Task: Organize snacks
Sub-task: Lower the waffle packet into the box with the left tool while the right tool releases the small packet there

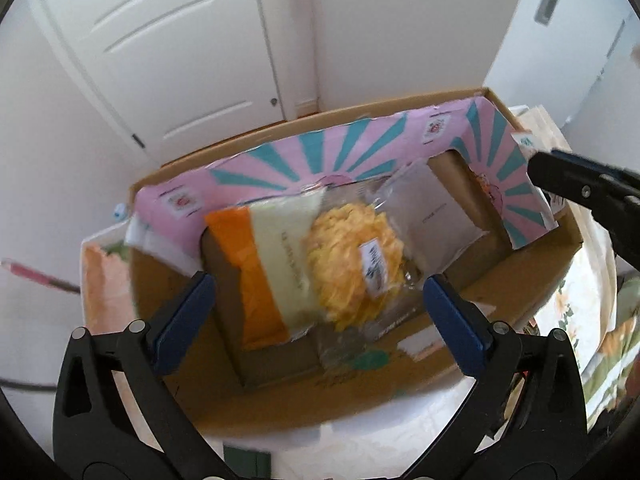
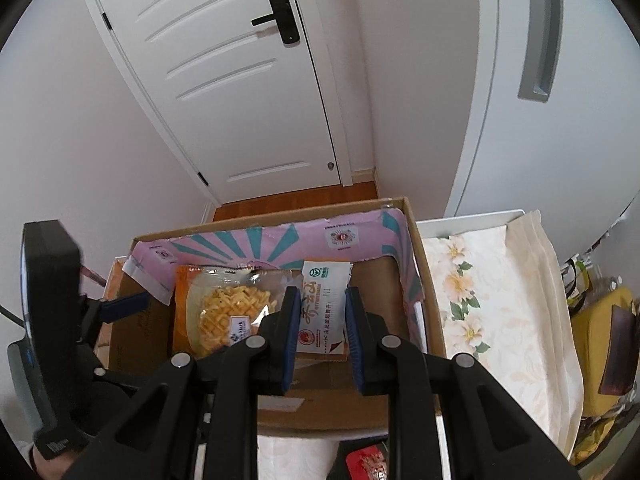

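Note:
A cardboard box (image 1: pixel 532 280) with a pink and teal lining (image 1: pixel 360 148) stands on the table. Inside lie an orange and white snack packet with a yellow waffle (image 1: pixel 352 264) and a white packet (image 1: pixel 436 212) beside it. My left gripper (image 1: pixel 316 312) is open and empty, hovering over the waffle packet. In the right wrist view the box (image 2: pixel 434 312) holds the waffle packet (image 2: pixel 228 312) and the white packet with red print (image 2: pixel 324 312). My right gripper (image 2: pixel 322 336) is partly open above the white packet, its fingers either side of it without touching.
A floral tablecloth (image 2: pixel 496 300) covers the table right of the box. A cream bag (image 2: pixel 532 256) and a yellow item (image 2: pixel 600 320) lie at the far right. A red packet (image 2: pixel 368 460) sits near the front edge. A white door (image 2: pixel 240 80) stands behind.

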Motion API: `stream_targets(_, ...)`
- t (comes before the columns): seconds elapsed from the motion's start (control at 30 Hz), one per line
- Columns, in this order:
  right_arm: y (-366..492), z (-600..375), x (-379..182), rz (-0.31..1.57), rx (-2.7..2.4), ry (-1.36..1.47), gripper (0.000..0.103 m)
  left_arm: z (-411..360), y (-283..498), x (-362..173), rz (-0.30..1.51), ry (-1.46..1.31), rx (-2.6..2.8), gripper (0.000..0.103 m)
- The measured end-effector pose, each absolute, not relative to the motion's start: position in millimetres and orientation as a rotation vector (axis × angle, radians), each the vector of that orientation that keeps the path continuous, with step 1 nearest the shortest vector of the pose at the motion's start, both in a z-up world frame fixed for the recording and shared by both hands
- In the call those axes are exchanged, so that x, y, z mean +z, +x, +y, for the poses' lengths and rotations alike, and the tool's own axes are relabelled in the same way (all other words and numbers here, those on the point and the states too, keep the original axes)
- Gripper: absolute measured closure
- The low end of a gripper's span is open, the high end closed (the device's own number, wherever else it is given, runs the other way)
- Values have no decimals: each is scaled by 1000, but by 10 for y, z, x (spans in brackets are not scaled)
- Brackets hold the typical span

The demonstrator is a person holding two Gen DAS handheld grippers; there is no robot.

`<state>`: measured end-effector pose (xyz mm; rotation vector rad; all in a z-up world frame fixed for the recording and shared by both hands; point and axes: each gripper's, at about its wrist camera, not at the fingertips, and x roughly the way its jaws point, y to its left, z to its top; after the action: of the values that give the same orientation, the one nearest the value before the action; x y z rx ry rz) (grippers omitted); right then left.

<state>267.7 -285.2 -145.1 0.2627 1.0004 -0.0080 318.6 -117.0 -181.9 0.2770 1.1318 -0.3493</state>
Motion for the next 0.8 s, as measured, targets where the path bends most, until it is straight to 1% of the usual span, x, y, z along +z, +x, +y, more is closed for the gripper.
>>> stream_targets(0.27,2656,-2832,-1556,1044,59,264,82,-729,2997,-1597,1123,118,-277,0)
stream_targets(0.63,3143,-2681,-1816,1126,191,217,81,-582,2822,-1500,1094,83,-194,0)
stream_targets(0.67,3173,-2670,-1859,1138,210,216,72,-579,2805,-1494,1092,80,-188,0)
stream_targets(0.7,3171,-2668,-1874,1139,216,213,60,-576,2789,-1484,1090,77,-181,0)
stream_targets(0.73,3149,-2668,-1860,1126,216,199,28,-568,2768,-1470,1087,71,-176,0)
stream_targets(0.77,3122,-2673,-1836,1111,218,195,4,-557,2747,-1459,1084,66,-172,0)
stream_targets(0.8,3059,-2698,-1779,1073,230,208,0,-550,2729,-1448,1080,62,-168,0)
